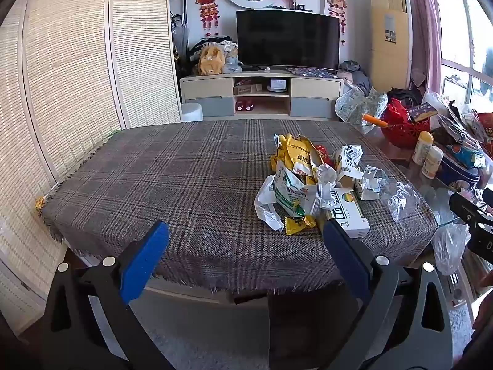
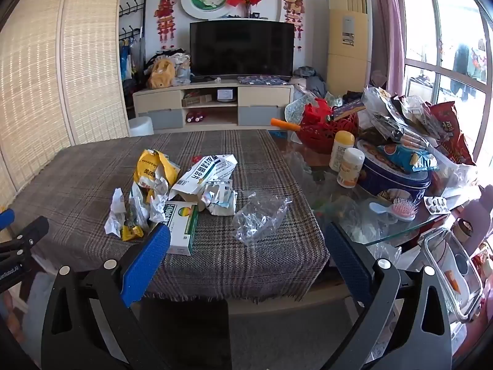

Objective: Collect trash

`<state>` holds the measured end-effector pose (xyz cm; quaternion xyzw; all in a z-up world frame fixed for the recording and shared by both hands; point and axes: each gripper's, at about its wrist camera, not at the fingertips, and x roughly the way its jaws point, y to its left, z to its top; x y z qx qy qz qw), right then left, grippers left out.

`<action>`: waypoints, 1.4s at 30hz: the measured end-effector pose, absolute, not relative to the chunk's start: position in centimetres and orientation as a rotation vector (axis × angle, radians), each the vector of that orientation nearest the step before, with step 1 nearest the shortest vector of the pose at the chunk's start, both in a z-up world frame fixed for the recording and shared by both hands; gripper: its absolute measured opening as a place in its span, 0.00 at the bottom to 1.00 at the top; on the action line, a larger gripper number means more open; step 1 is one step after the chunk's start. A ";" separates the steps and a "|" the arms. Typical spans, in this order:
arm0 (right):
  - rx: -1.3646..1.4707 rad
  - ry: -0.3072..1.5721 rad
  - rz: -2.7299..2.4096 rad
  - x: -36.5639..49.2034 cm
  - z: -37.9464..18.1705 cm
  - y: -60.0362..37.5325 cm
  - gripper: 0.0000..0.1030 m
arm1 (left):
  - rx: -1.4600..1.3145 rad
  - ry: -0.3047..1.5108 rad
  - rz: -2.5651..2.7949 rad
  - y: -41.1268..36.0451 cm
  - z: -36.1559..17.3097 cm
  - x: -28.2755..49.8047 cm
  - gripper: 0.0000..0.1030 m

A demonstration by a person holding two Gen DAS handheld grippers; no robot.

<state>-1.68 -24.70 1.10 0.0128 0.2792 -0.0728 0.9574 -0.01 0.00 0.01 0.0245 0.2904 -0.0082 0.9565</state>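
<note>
A heap of trash lies on the plaid tablecloth [image 1: 185, 178]: yellow wrappers [image 1: 295, 154], crumpled white paper [image 1: 271, 212], a white and green medicine box [image 1: 348, 212] and clear crumpled plastic [image 1: 400, 197]. The right wrist view shows the same yellow wrappers [image 2: 154, 166], torn white carton [image 2: 203, 172], medicine box [image 2: 181, 225] and clear plastic [image 2: 258, 215]. My left gripper [image 1: 245, 243] is open and empty, at the table's near edge, left of the heap. My right gripper [image 2: 248, 243] is open and empty, near the front edge, with the clear plastic between its fingers' line of sight.
A glass table [image 2: 385, 228] to the right holds a blue biscuit tin [image 2: 391, 178], two bottles [image 2: 348, 166], a red basket [image 2: 326, 129], snack bags and a pink hairbrush [image 2: 400, 209]. A TV [image 2: 242, 49] on its cabinet stands behind. A bamboo screen [image 1: 61, 92] stands on the left.
</note>
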 end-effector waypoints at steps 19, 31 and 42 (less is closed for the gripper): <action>0.038 0.571 -0.143 -1.6 1.0 -25.0 0.97 | 0.046 0.589 -0.013 0.3 0.1 0.0 0.92; 0.039 0.573 -0.144 -1.6 1.2 -25.0 0.97 | 0.052 0.587 -0.011 0.1 0.0 0.0 0.92; 0.041 0.575 -0.149 -1.6 1.2 -25.3 0.97 | 0.056 0.582 -0.009 0.1 -0.1 0.1 0.92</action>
